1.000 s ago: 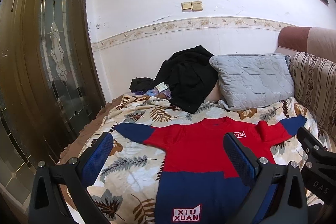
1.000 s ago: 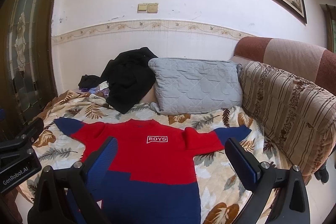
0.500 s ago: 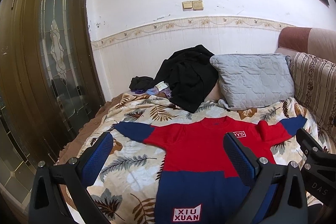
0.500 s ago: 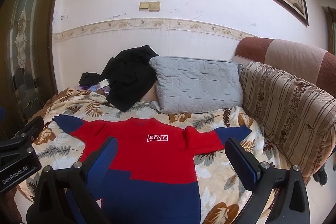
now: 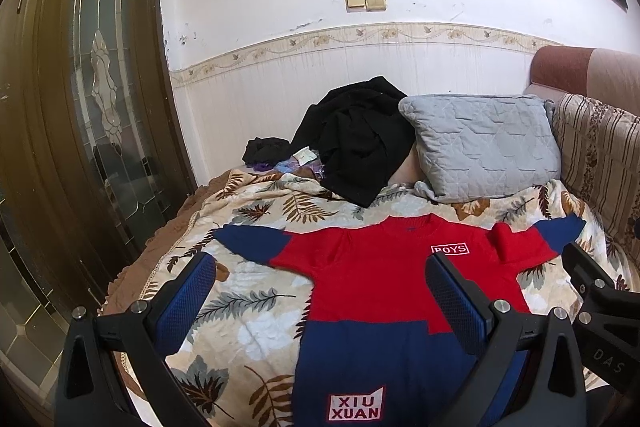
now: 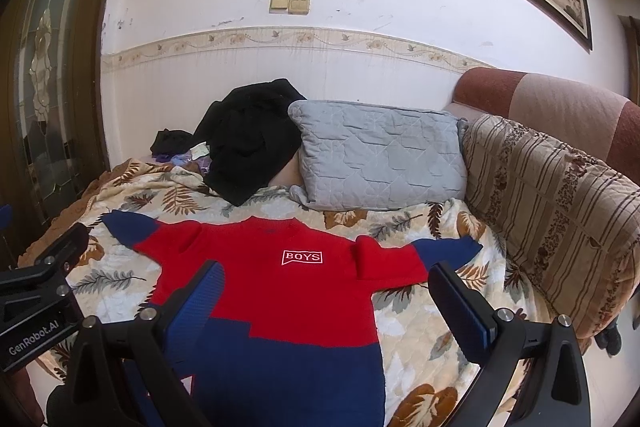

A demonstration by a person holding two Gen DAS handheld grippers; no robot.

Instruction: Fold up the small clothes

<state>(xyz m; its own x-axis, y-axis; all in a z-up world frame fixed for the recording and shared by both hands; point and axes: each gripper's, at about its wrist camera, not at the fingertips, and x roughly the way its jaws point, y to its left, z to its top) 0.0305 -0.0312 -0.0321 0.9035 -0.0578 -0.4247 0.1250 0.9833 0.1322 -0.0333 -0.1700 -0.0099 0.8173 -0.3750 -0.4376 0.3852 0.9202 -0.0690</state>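
Observation:
A small red and navy sweater (image 5: 372, 291) lies flat and spread on a leaf-print blanket (image 5: 248, 307), sleeves out to both sides, with a "BOYS" patch on the chest and "XIU XUAN" near the hem. It also shows in the right wrist view (image 6: 280, 291). My left gripper (image 5: 320, 303) is open and empty, held above the sweater's lower left part. My right gripper (image 6: 326, 303) is open and empty, held above the sweater's lower right part. The right gripper's body shows at the right edge of the left wrist view (image 5: 600, 311).
A grey quilted pillow (image 6: 380, 155) and a heap of black clothes (image 6: 248, 139) lie at the back by the wall. A striped sofa back (image 6: 552, 203) runs along the right. A dark wooden door with glass (image 5: 80, 131) stands at the left.
Both views shifted very slightly; the sweater and both open grippers stay as they were.

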